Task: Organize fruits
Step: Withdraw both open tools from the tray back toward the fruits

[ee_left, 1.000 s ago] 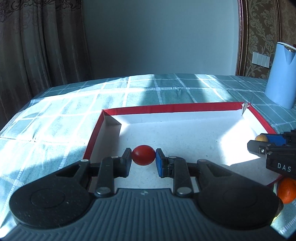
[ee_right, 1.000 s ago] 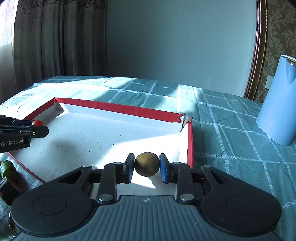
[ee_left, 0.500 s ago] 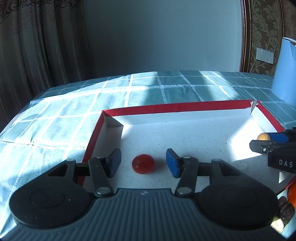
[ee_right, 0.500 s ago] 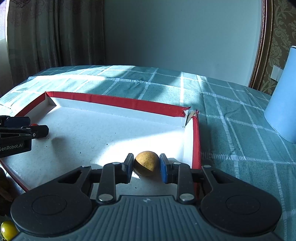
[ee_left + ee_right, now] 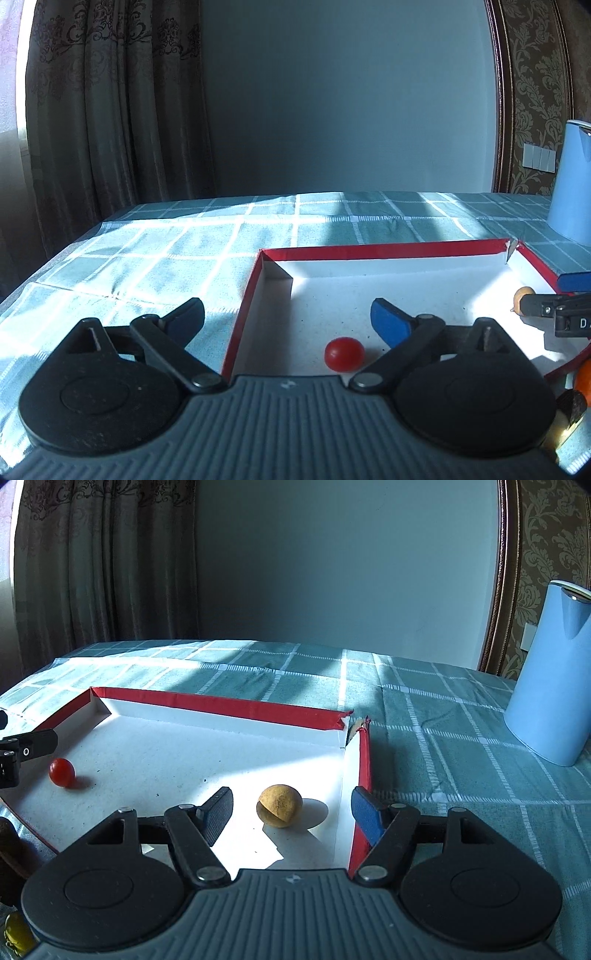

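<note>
A shallow box (image 5: 369, 253) (image 5: 229, 703) with a red rim and white floor lies on the checked tablecloth. A small red tomato (image 5: 344, 353) (image 5: 61, 772) rests on the box floor near its left wall. My left gripper (image 5: 288, 319) is opening wide above it, jaws clear of the tomato. A brown round fruit (image 5: 280, 805) (image 5: 521, 295) sits near the box's right wall. My right gripper (image 5: 291, 810) is opening around it, and neither pad touches it; its right finger (image 5: 364, 818) hangs over the red wall.
A tall light-blue jug (image 5: 548, 672) (image 5: 570, 184) stands on the cloth at the right. An orange fruit (image 5: 583, 380) lies outside the box at the left wrist view's right edge. A yellow fruit (image 5: 14, 936) shows at the right wrist view's bottom left. Curtains hang behind.
Both grippers have let go: the left jaws spread off the tomato and drew back toward the left; the right jaws parted from the brown fruit, which now lies on the floor.
</note>
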{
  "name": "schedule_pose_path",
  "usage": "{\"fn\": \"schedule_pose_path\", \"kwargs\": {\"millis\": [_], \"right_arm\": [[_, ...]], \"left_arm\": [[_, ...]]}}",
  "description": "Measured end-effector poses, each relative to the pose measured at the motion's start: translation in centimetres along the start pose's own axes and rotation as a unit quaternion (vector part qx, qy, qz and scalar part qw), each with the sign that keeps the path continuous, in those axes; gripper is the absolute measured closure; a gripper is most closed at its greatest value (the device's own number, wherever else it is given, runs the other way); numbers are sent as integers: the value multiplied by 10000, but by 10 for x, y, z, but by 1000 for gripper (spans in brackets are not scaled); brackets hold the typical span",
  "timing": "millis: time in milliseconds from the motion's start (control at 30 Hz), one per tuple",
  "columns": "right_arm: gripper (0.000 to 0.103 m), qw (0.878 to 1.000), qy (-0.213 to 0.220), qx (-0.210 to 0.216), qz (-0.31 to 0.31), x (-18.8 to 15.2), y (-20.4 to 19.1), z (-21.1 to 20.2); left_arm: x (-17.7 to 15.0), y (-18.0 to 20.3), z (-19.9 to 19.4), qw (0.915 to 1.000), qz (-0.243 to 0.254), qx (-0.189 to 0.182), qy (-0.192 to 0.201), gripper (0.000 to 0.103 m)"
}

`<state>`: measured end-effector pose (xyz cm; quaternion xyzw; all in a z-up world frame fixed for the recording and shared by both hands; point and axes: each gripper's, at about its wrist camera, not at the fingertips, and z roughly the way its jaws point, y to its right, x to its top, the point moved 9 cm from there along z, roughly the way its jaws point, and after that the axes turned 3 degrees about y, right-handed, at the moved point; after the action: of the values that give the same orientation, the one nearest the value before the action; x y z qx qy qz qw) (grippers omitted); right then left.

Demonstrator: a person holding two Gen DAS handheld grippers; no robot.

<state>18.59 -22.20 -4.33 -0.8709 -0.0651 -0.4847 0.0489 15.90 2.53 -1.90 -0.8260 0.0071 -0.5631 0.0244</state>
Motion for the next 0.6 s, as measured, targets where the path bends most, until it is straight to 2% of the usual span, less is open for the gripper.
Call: {"fn": "schedule_pose_path", "kwargs": {"millis": [100, 167, 200, 333, 467, 600], "right_arm": [[33, 9995, 198, 121, 211, 0, 3, -20], [21, 9985, 403, 163, 329, 1, 5, -36], [19, 9980, 485, 179, 362, 1, 6, -42], [19, 9969, 702, 116, 339, -3, 10, -64], [19, 9966, 754, 22, 338, -10, 14, -74], [19, 9966, 693, 23, 456, -15, 20, -75]], "left_arm": [[-6, -18, -16, 9997, -254, 31, 55, 4], [-13, -30, -26, 9989, -476, -36, 2, 2], [-18, -35, -31, 9983, -572, -112, -66, 1], [-37, -42, -47, 9961, -653, -473, -346, 1], [-46, -52, -62, 9971, -586, -409, -270, 0], [-53, -60, -66, 9944, -725, -643, -416, 0]]}}
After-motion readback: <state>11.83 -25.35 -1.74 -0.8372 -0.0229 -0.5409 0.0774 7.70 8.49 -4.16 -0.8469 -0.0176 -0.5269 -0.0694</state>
